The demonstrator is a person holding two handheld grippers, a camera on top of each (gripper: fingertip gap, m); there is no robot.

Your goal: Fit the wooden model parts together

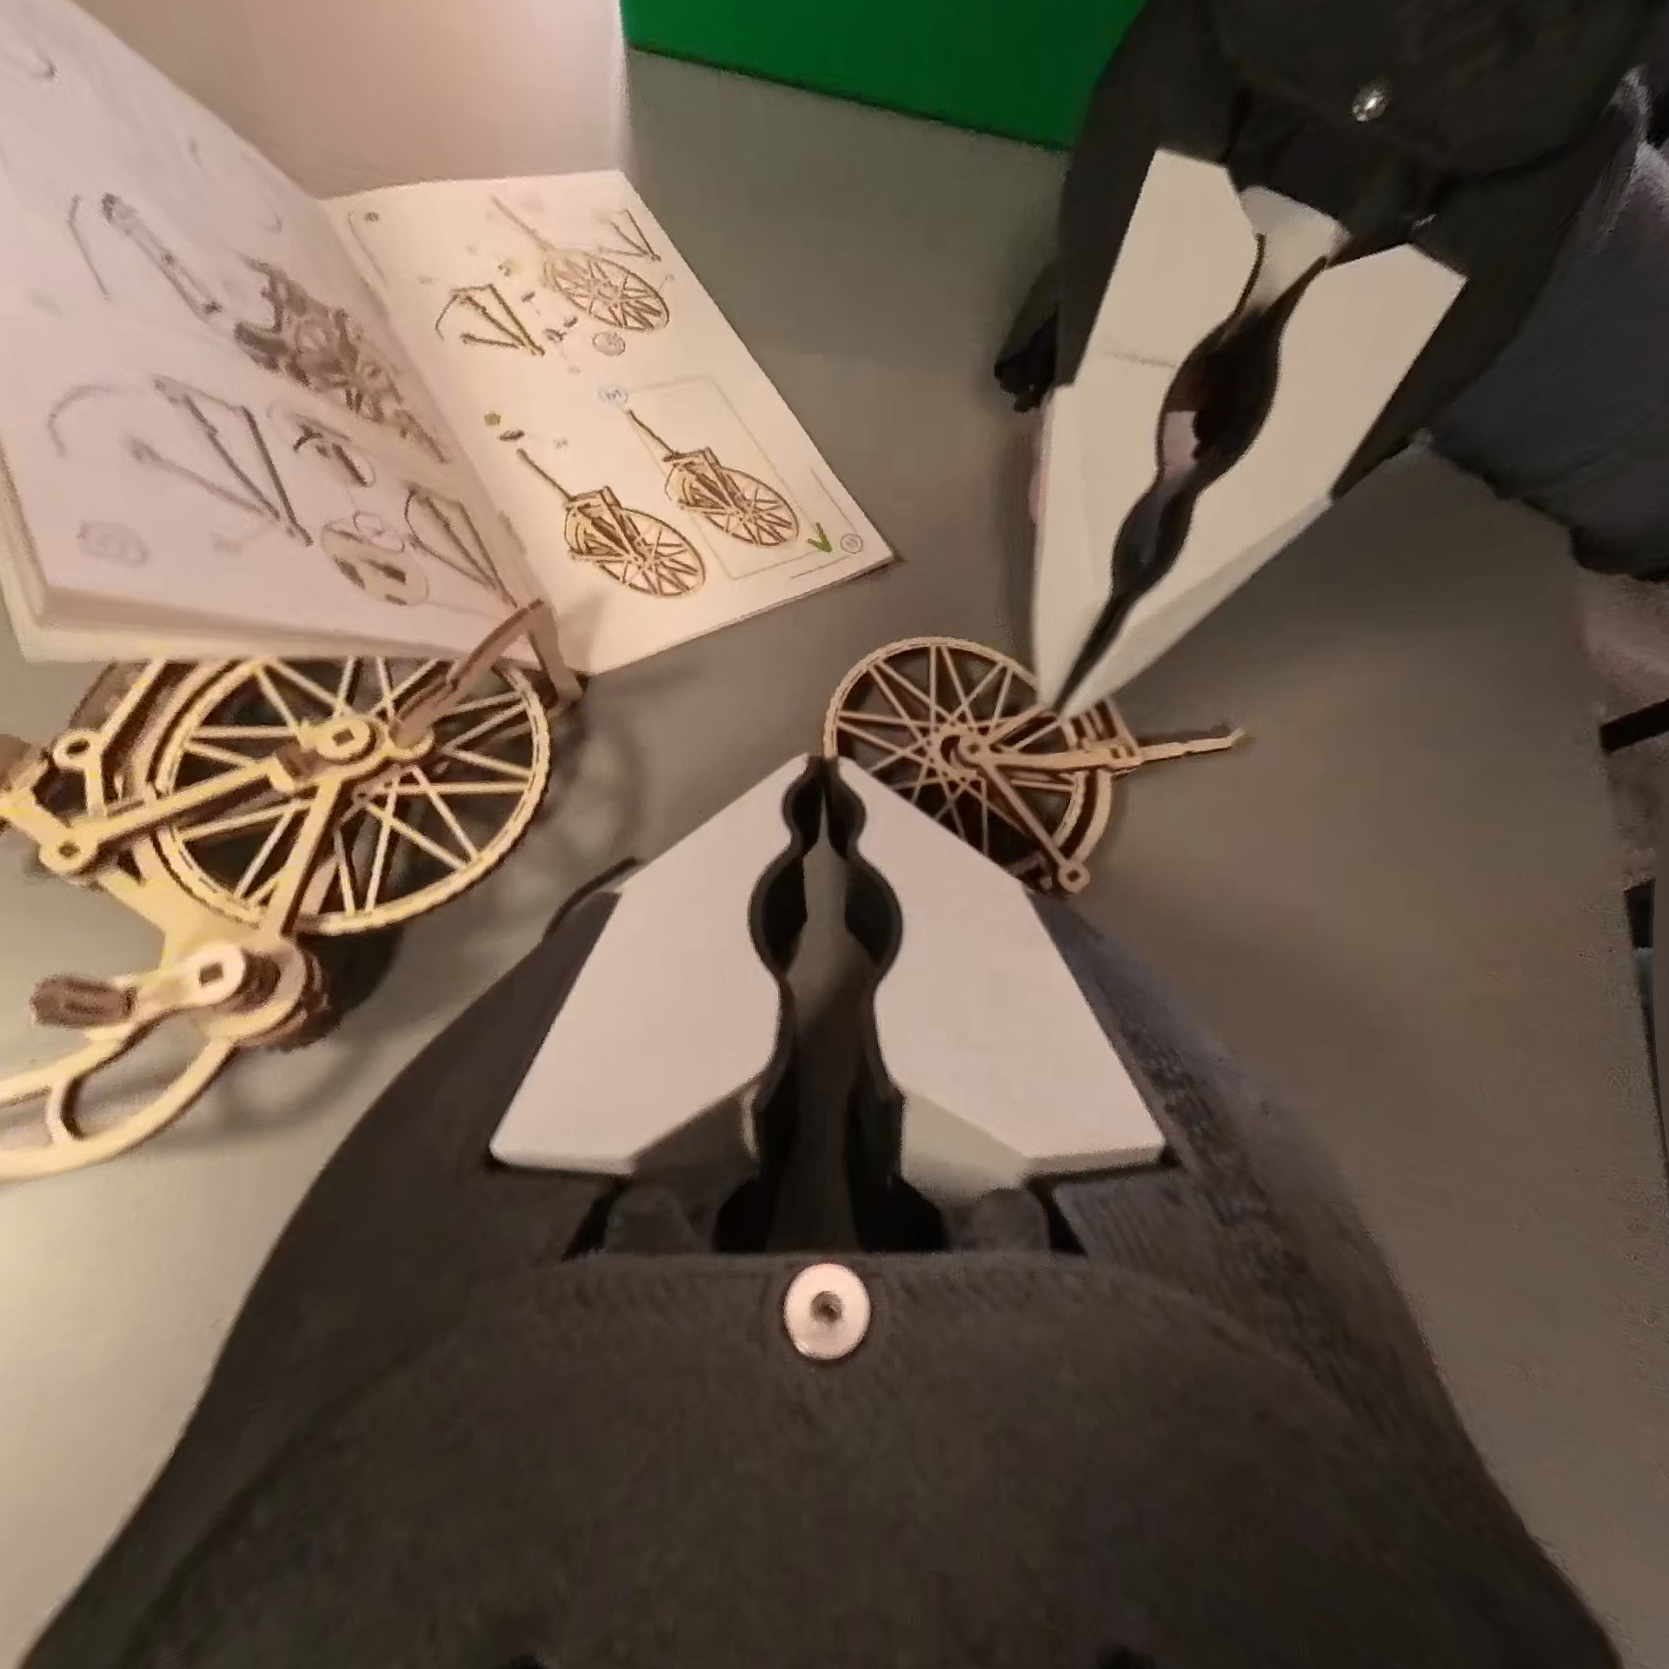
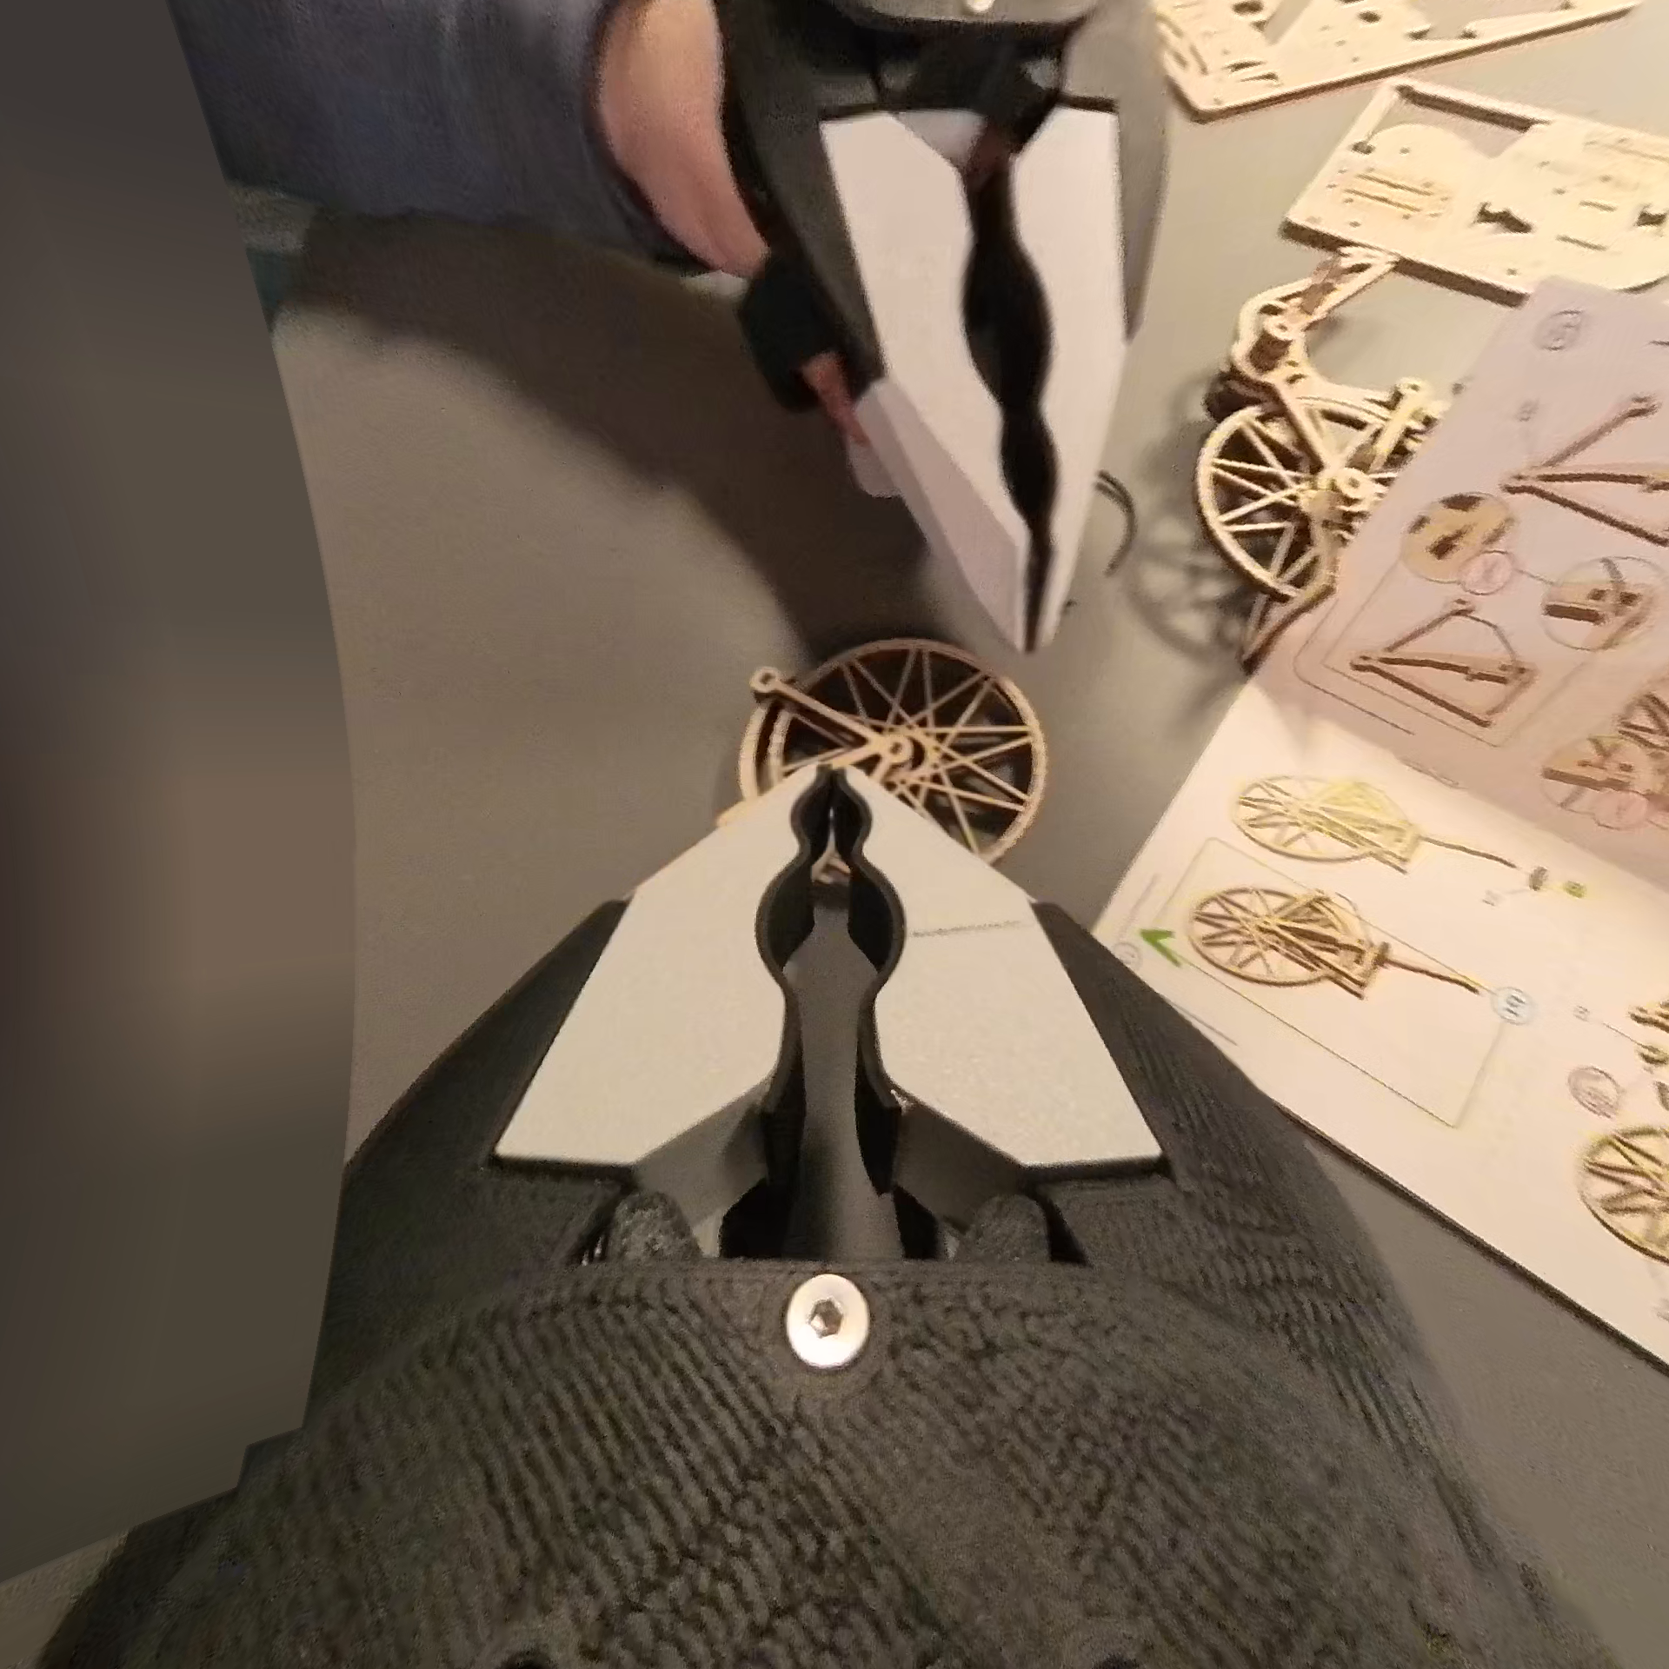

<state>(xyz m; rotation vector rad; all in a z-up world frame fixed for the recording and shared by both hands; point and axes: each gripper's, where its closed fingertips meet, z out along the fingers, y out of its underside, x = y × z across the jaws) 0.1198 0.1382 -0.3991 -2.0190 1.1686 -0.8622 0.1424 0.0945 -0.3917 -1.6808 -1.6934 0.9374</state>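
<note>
A small wooden spoked wheel with a fork fitted on it (image 1: 957, 768) lies flat on the grey table; it also shows in the right wrist view (image 2: 912, 750). My left gripper (image 1: 824, 763) is shut with nothing between its fingertips, just off the wheel's edge; the right wrist view shows it (image 2: 1030, 643) hovering above the wheel's far side. My right gripper (image 2: 826, 768) is shut, its tips at the fork near the wheel's hub; the left wrist view shows it (image 1: 1064, 697) coming down onto the wheel's rim. I cannot tell whether it pinches any wood.
A larger half-built wooden bicycle frame with a wheel (image 1: 343, 777) stands left of the small wheel (image 2: 1291, 479). An open instruction booklet (image 1: 542, 361) lies behind it (image 2: 1355, 993). Wooden part sheets (image 2: 1445, 181) lie at the far right. A person's hand (image 2: 677, 153) holds the left gripper. There is about 5 cm between the tips of the two grippers.
</note>
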